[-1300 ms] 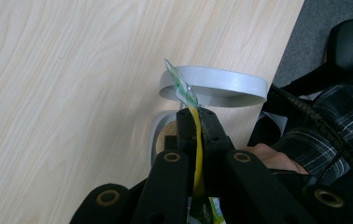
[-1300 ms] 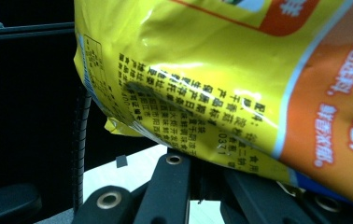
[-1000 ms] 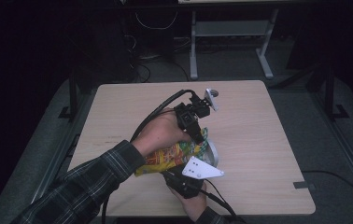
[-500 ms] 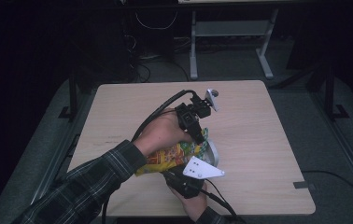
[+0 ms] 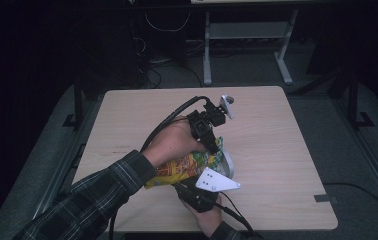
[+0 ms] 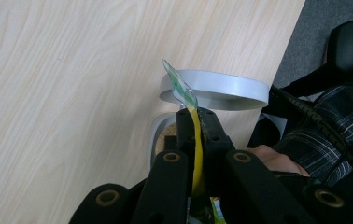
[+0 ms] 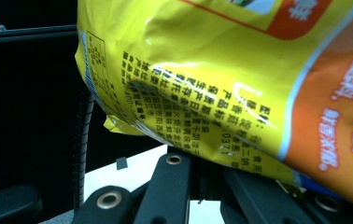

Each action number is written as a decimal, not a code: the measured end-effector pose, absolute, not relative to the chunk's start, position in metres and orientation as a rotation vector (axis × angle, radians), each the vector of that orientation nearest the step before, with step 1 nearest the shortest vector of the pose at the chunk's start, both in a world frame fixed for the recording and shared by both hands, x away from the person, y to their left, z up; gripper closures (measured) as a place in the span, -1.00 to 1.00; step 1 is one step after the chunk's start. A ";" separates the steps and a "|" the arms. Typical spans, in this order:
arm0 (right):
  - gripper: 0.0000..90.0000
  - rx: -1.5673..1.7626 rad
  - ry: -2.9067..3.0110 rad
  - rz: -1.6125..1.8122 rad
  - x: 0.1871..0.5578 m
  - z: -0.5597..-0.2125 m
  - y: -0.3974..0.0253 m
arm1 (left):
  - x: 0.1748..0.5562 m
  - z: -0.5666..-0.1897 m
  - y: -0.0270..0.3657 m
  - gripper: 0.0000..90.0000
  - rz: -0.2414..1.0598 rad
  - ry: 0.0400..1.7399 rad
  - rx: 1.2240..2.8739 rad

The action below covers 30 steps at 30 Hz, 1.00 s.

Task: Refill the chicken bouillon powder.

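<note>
A yellow and orange snack bag [image 5: 184, 166] hangs tilted between both grippers over a grey bowl [image 5: 227, 161] on the wooden table [image 5: 277, 135]. My left gripper [image 5: 211, 144] is shut on the bag's top edge [image 6: 195, 140], which sticks out green past the jaws, right above the bowl's rim [image 6: 226, 87]. Tan crumbly stuff [image 6: 168, 140] shows under the jaws. My right gripper [image 5: 197, 192] sits beneath the bag's lower end near the table's front edge. In the right gripper view the bag [image 7: 212, 70] covers the jaw tips, which stand close together.
A person's plaid sleeve [image 5: 102, 195] reaches in from the lower left. Black cables [image 5: 172, 117] loop off the left gripper. A metal stand [image 5: 247, 35] rises on the dark floor beyond the table. Bare tabletop lies to the left, right and back.
</note>
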State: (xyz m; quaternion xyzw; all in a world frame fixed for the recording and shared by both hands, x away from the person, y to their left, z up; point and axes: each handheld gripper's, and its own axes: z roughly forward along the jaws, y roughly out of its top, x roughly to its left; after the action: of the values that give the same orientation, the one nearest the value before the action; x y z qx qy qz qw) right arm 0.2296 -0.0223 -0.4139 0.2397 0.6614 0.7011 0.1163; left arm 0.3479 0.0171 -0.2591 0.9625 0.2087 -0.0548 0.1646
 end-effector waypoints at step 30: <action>1.00 0.697 1.930 2.060 0.230 -0.412 -0.023 | 0.348 -0.256 0.015 0.97 -0.159 0.603 2.747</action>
State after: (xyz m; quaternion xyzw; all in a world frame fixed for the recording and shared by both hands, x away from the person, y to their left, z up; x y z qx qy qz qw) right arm 0.2298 -0.0233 -0.4116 0.2380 0.6592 0.7037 0.1169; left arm 0.3480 0.0153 -0.2562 0.9623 0.2114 -0.0556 0.1616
